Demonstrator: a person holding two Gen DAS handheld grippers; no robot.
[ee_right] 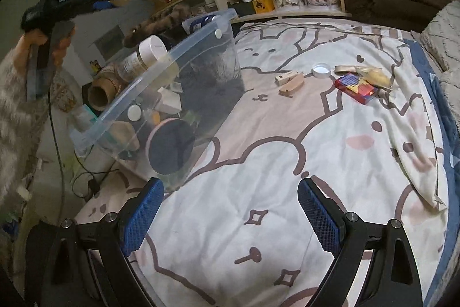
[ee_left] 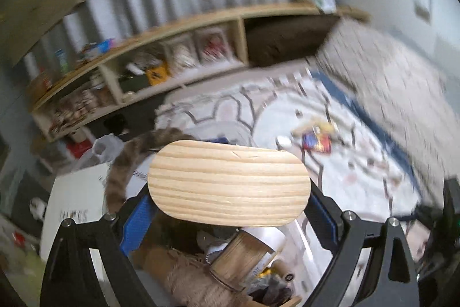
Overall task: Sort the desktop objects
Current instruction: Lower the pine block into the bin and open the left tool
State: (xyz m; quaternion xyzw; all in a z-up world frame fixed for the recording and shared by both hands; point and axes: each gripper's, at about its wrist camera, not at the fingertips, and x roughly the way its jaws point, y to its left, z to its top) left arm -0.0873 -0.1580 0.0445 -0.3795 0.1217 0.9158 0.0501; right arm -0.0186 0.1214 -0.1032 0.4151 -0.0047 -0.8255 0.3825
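Pine, pale and striped with grain: that's the flat oval wooden board (ee_left: 228,183) clamped between the blue pads of the left tongs (ee_left: 230,209), held up in the air right above the clear plastic storage bin (ee_right: 161,71). Right tongs (ee_right: 230,217) are spread apart with nothing in them, hovering low over the cartoon-print bedsheet (ee_right: 258,177).

The bin sits at the bed's left edge and it's pretty full: a jar with a white lid (ee_right: 143,56), a cardboard tube wound with twine (ee_right: 103,91), a round dark-faced disc with a pink rim (ee_right: 171,146), plus small white bits I can't make out.

Further out on the sheet, well apart from the bin: a small wooden piece (ee_right: 290,82), a white round lid (ee_right: 321,70) and a red and blue box (ee_right: 356,88).
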